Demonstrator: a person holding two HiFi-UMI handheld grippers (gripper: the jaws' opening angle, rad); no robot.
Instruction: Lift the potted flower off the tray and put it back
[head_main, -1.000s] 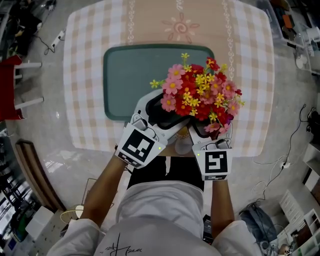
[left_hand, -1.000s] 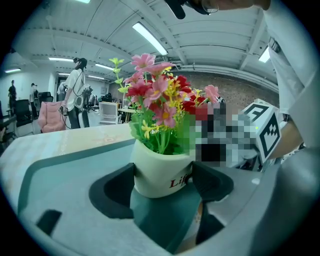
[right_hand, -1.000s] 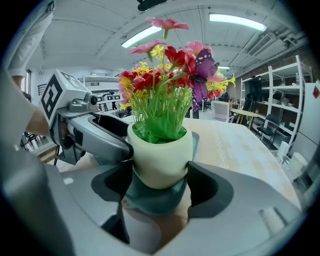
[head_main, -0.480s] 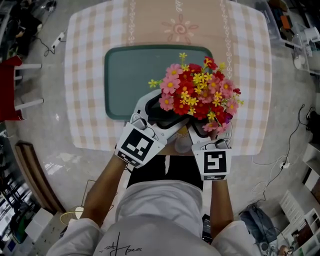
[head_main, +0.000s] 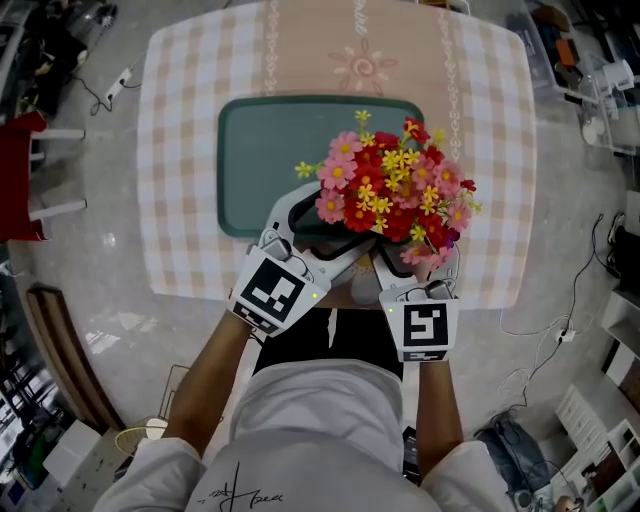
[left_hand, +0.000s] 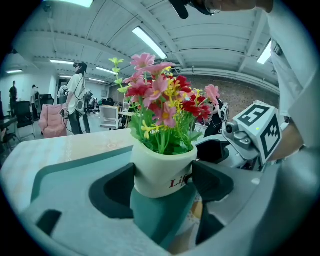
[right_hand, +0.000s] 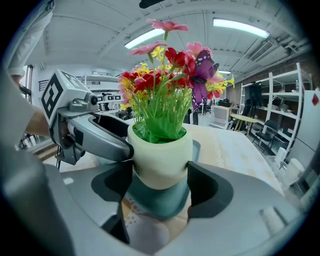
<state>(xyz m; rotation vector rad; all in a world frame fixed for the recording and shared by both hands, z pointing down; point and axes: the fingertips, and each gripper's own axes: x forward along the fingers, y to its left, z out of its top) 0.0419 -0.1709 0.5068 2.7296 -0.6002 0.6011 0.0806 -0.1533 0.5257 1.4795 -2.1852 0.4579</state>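
Potted flower (head_main: 395, 195) scene: a checked table (head_main: 190, 150) carries a green tray (head_main: 270, 150). Held over the tray's near right corner, pink, red and yellow blooms on green stems fill a cream pot (left_hand: 160, 167) with red lettering. The left gripper (left_hand: 163, 180) and right gripper (right_hand: 160, 177) both clamp the pot's sides.

One potted flower (head_main: 395, 190), one tray (head_main: 260, 150), one table (head_main: 190, 100), two grippers (left_hand: 162, 182) (right_hand: 160, 187).

White short-sleeved T-shirt (head_main: 320, 420), black script print. Left tool (left_hand: 162, 175), right tool (right_hand: 160, 180): grey shells, black-white marker cubes (head_main: 275, 292), green LEDs (head_main: 314, 296).
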